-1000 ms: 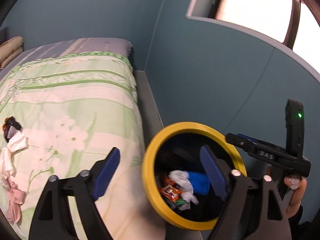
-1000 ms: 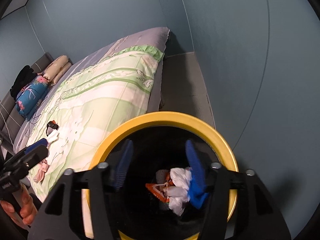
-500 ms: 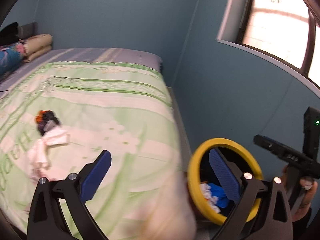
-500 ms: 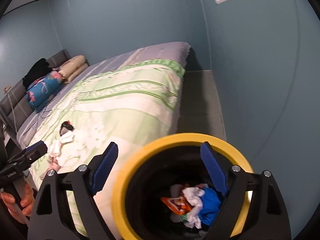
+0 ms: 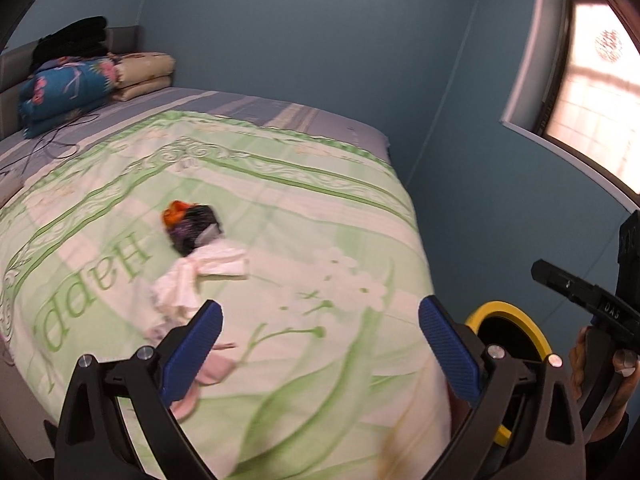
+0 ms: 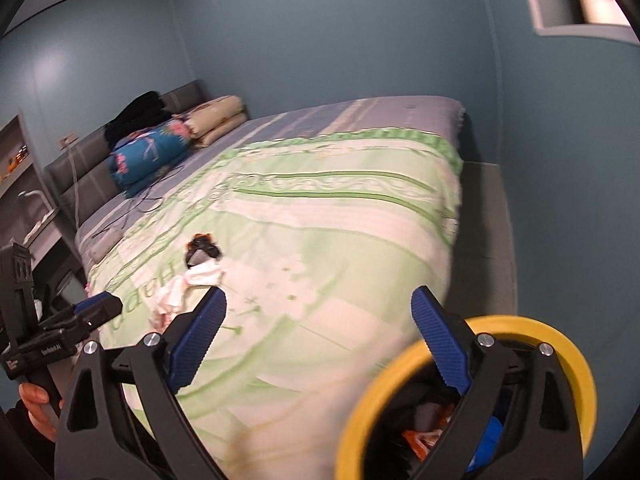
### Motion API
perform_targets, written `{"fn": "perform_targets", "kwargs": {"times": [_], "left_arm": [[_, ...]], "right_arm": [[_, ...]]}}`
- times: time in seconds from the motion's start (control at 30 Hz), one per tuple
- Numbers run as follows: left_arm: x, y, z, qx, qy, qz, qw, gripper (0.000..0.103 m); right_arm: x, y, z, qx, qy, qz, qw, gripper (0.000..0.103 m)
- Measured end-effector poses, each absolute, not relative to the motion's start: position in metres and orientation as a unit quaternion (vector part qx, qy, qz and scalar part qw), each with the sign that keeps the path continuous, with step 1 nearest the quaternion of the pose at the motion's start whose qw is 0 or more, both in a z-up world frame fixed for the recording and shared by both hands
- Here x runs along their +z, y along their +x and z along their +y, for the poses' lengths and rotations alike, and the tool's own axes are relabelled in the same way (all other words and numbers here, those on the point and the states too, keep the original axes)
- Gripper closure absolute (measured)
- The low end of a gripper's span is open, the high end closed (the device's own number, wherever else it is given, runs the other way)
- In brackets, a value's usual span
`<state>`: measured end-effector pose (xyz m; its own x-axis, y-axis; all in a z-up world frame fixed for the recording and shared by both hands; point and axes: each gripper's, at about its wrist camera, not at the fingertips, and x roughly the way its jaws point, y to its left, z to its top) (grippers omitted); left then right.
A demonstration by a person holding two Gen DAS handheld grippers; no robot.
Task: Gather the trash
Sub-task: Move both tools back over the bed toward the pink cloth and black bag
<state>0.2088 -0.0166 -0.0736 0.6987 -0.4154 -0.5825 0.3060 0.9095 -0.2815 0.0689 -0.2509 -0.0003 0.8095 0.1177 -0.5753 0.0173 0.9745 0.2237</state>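
Trash lies on the green floral bed cover (image 5: 320,208): a black and orange wrapper (image 5: 190,226), white crumpled tissue (image 5: 200,276) and a pink scrap (image 5: 208,376). The same wrapper (image 6: 202,250) and tissue (image 6: 188,284) show in the right wrist view. A yellow-rimmed black bin (image 6: 556,344) with several pieces of trash inside stands on the floor by the bed; its rim shows in the left wrist view (image 5: 508,310). My left gripper (image 5: 320,344) is open and empty above the bed near the tissue. My right gripper (image 6: 320,336) is open and empty over the bed edge and bin.
Folded blankets (image 5: 68,88) and a beige pillow (image 5: 146,72) sit at the head of the bed. Blue walls close in behind, with a window (image 5: 592,80) at right. A narrow floor strip (image 6: 484,220) runs between bed and wall. Cables (image 5: 44,140) lie on the sheet.
Both grippers have swung away from the bin toward the bed. The bin has slid to the right edge of both views and the trash on the bed is now nearer and more central.
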Motion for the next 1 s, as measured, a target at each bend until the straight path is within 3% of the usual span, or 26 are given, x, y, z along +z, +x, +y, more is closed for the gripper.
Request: {"fn": "perform_targets", "kwargs": {"times": [1.0], "left_arm": [[-0.156, 0.234, 0.086, -0.157, -0.119, 0.395, 0.897, 0.008]], "right_arm": [[-0.042, 0.225, -0.088, 0.151, 0.040, 0.382, 0.911, 0.013]]}}
